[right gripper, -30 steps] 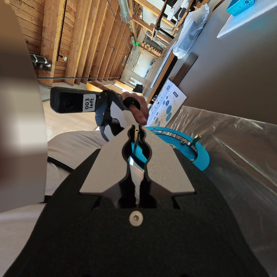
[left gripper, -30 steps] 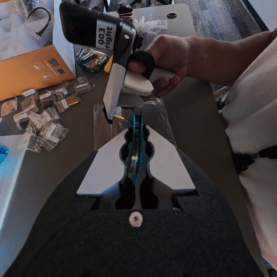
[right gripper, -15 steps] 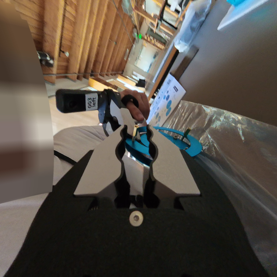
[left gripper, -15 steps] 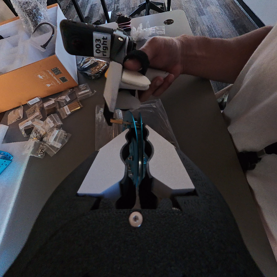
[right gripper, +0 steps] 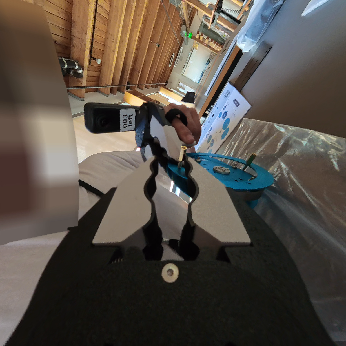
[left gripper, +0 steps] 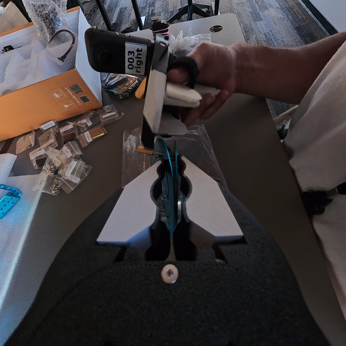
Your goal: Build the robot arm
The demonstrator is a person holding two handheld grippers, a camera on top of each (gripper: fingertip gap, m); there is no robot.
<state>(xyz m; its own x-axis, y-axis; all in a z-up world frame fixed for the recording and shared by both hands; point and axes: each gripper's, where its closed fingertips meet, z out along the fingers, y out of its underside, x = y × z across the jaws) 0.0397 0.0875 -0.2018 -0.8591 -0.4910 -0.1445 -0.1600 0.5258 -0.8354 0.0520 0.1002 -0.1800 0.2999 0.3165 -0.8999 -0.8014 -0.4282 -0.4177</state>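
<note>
- My left gripper (left gripper: pixel 169 162) has its jaws clamped on a blue round plate (right gripper: pixel 234 176), held edge-on.
- My right gripper (right gripper: pixel 171 161) has its jaws parted beside a brass standoff (right gripper: pixel 182 156) screwed into that plate.

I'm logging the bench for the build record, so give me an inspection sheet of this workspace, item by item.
Surface: grey table, with a clear plastic bag under the work.
Job's things: blue disc assembly held edge-up; brass standoff standing out from its face; a second standoff farther along.
Clutter: small bags of screws, orange box, blue perforated bracket.
Grippers: left gripper shut on the disc assembly; right gripper open, tips either side of the brass standoff.
Cables: black cable in the box.
Surroundings: chair bases, wooden beams.
</note>
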